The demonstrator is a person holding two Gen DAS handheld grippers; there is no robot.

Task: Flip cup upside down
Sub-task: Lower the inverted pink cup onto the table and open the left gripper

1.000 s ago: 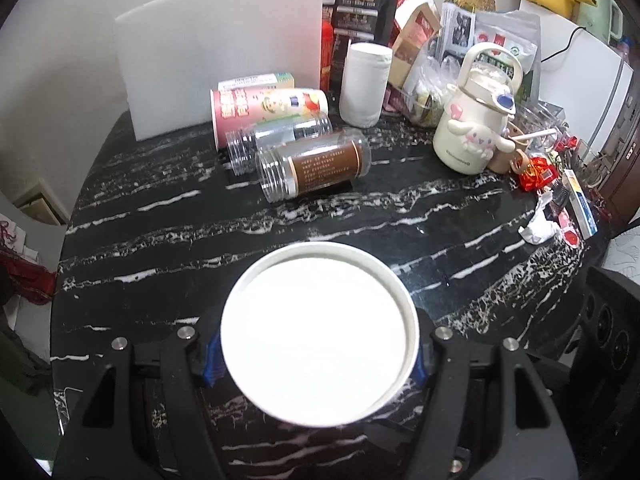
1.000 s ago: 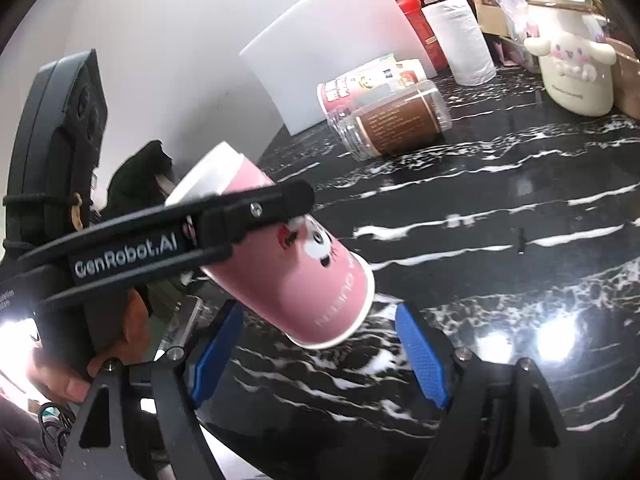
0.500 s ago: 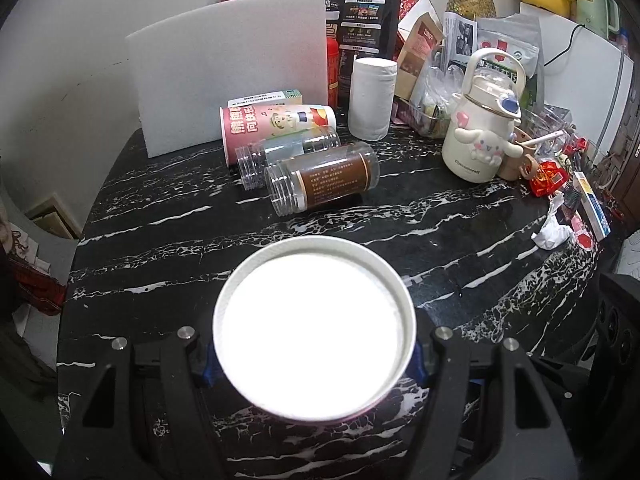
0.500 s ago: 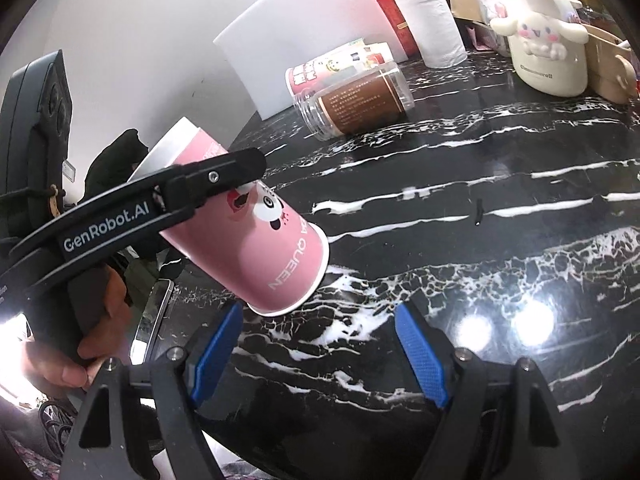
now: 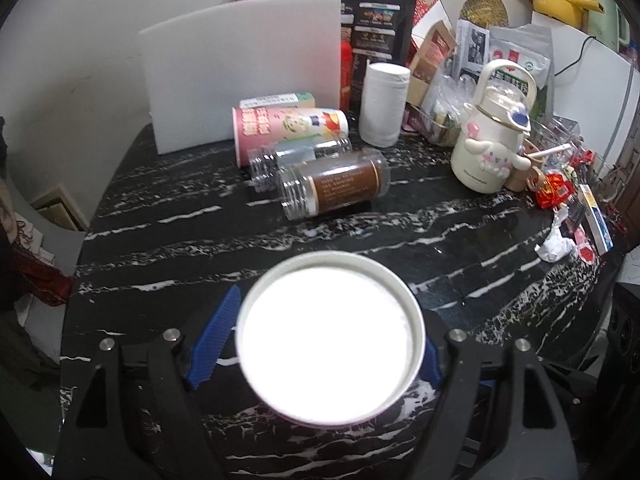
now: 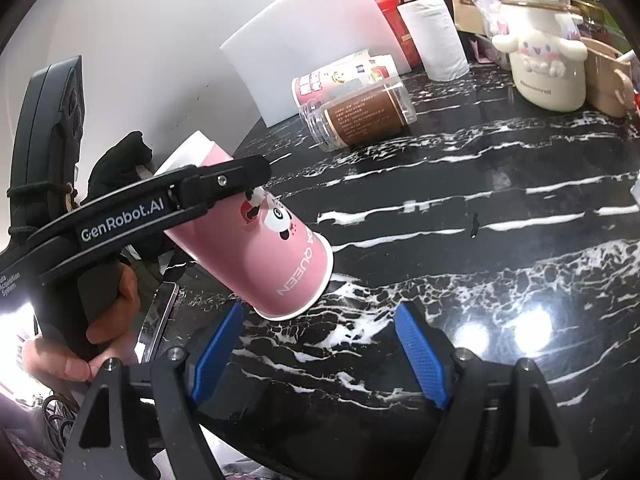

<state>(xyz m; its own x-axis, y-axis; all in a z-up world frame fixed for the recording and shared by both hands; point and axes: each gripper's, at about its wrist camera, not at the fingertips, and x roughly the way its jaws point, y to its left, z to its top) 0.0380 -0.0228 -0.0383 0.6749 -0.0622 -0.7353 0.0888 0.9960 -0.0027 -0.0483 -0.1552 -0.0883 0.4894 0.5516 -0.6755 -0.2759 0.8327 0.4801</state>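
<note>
Left gripper (image 5: pixel 328 344) is clamped on the pink cup (image 6: pixel 260 252), held tilted, rim down, just above the near-left of the black marble table (image 6: pixel 500 264). Right gripper (image 6: pixel 318 354) is spread wide, holding nothing, near the cup. Brown jar (image 6: pixel 360 120) lies far behind.

We see a pink cup (image 6: pixel 262 258) with a white base, white lettering and small panda faces in black, white and red. Our tools (image 6: pixel 320 354) are black with ribbed blue pads (image 6: pixel 422 360). The bench (image 6: pixel 480 216) is black stone streaked with white veins. Behind stand a white board (image 5: pixel 240 76), a brown-labelled clear jar (image 5: pixel 336 190) and a cream kettle (image 5: pixel 490 148).
</note>
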